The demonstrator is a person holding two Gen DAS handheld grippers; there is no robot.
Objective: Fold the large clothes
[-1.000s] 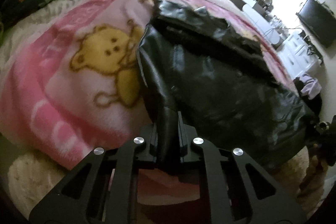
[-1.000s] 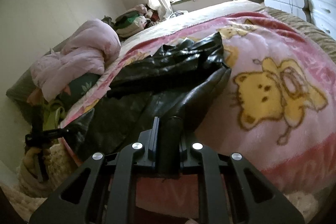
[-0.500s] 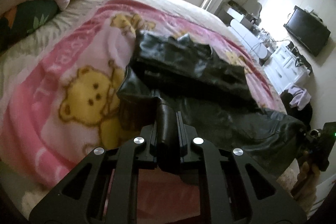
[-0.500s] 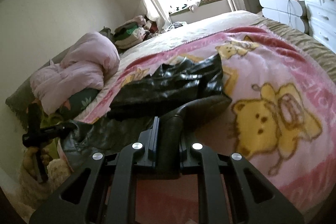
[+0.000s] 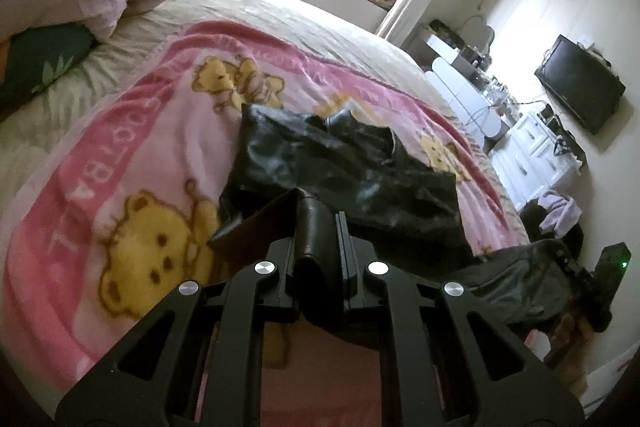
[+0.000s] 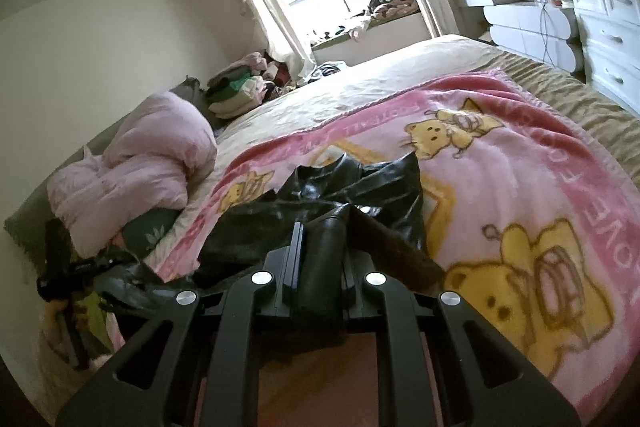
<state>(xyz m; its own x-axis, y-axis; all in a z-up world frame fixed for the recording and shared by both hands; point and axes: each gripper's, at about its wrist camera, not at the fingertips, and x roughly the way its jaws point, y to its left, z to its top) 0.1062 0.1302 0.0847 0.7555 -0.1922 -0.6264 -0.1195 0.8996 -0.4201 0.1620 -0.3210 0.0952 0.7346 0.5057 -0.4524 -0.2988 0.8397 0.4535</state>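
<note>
A black leather jacket (image 5: 340, 167) lies on a pink bear-print blanket (image 5: 132, 163) on the bed. Its near edge is lifted off the blanket, showing brown lining underneath. My left gripper (image 5: 318, 223) is shut on one corner of that edge. My right gripper (image 6: 324, 231) is shut on the other corner of the jacket (image 6: 360, 187). The right gripper (image 5: 592, 279) also shows at the right of the left wrist view, and the left gripper (image 6: 76, 267) at the left of the right wrist view. The raised hem hangs between them.
A rolled pink duvet (image 6: 152, 155) and a dark green pillow (image 5: 40, 63) sit at the head of the bed. White drawers (image 6: 608, 39) and a wall television (image 5: 580, 83) stand past the bed's far side. Piled clothes (image 6: 240, 87) lie by the window.
Both grippers have risen and moved over the bed, carrying the jacket's near edge up and toward its far end. The lower half now doubles over and the brown lining shows.
</note>
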